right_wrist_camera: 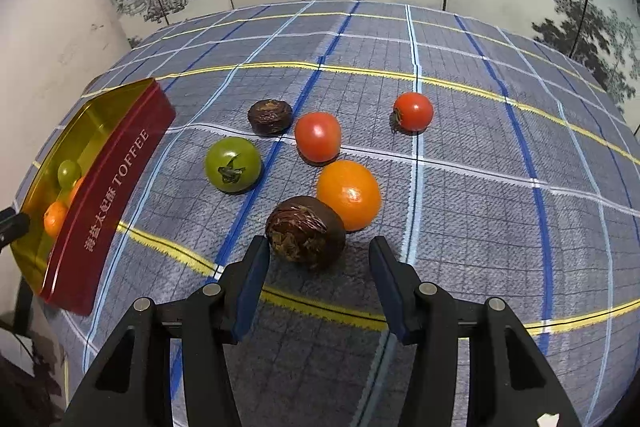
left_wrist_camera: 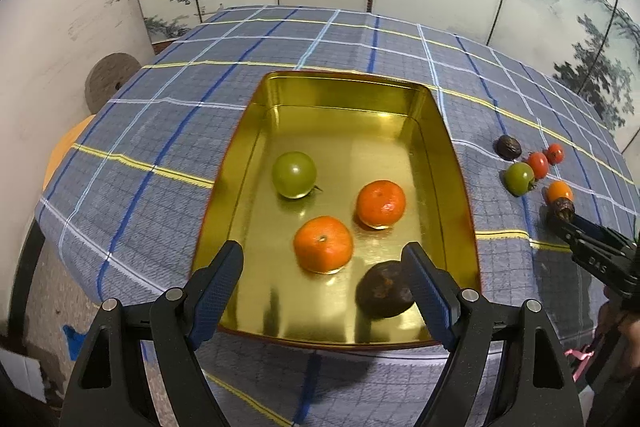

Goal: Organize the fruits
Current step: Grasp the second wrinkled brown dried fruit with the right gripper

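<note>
Right gripper (right_wrist_camera: 318,259), jaws apart, set low over the checked cloth (right_wrist_camera: 460,227) with a dark brown fruit (right_wrist_camera: 306,233) just ahead of its tips; the left finger (right_wrist_camera: 256,267) stands at the fruit's edge, though contact cannot be told, while the right finger (right_wrist_camera: 384,271) is clear of it, so nothing is gripped. The fruit is probably bracketed this way so that one closing stroke takes it across its widest part. Just beyond it, touching or nearly so, lies an orange fruit (right_wrist_camera: 349,194); farther out are a red tomato (right_wrist_camera: 318,137), a green tomato (right_wrist_camera: 233,164), a second dark fruit (right_wrist_camera: 270,117) and, well apart to the right, a small red tomato (right_wrist_camera: 413,111). These loose fruits are the ones left to sort. The tin (right_wrist_camera: 108,195), red outside and gold inside, lies far to this gripper's left.

Left gripper (left_wrist_camera: 324,263), wide open and empty, hangs over the tin's near end (left_wrist_camera: 248,331), likely waiting clear of the pick. Inside, beyond its tips: two mandarins (left_wrist_camera: 323,243) (left_wrist_camera: 381,203) and a green tomato (left_wrist_camera: 294,174); a dark fruit (left_wrist_camera: 384,289) lies against the inner side of its right finger (left_wrist_camera: 424,287), on the tin floor, not held. The tin serves as the collecting place, hence the fruit gathered there
</note>
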`<state>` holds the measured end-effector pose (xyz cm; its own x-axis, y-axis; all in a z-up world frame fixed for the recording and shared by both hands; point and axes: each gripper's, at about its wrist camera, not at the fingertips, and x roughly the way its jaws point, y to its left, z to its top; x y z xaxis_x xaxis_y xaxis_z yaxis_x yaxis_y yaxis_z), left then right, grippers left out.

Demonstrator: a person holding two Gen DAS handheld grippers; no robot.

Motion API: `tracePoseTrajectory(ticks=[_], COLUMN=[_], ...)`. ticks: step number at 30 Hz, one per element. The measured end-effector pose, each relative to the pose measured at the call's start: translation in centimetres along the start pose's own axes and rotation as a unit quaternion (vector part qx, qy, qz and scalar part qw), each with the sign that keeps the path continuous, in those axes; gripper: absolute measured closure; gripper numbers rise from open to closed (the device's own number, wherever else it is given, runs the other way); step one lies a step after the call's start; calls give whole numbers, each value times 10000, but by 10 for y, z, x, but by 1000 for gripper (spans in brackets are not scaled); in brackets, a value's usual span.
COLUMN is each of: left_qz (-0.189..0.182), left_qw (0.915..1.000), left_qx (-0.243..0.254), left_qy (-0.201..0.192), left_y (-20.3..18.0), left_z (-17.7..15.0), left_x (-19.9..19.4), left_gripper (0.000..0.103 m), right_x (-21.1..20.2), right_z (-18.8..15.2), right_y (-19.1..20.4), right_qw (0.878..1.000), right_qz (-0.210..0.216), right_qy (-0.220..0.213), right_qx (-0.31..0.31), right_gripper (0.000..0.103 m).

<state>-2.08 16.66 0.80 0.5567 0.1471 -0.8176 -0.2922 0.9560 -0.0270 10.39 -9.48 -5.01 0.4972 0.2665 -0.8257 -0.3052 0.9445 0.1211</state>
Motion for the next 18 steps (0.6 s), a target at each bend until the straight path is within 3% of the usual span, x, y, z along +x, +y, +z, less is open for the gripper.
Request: tracePoseTrajectory(ticks=[8,13,18], left_qz=[-63,-100,-171], left_qw=[9998,9997,9993], left_qx=[164,226,334], left_qy=[48,59,6], left_y=[-15,-22,-34], left_z=[0,1,4], left_x=[4,5,5], left_gripper=[22,22,22], right_x=[7,8,3], right_z=[2,3,0], right_y=[9,9,8], right_qw=[9998,9996,9998], right_qz=[-175,-242,-157], right_qy=[-103,-146,-143], right_qx=[42,72,28], right_gripper=[53,66,66])
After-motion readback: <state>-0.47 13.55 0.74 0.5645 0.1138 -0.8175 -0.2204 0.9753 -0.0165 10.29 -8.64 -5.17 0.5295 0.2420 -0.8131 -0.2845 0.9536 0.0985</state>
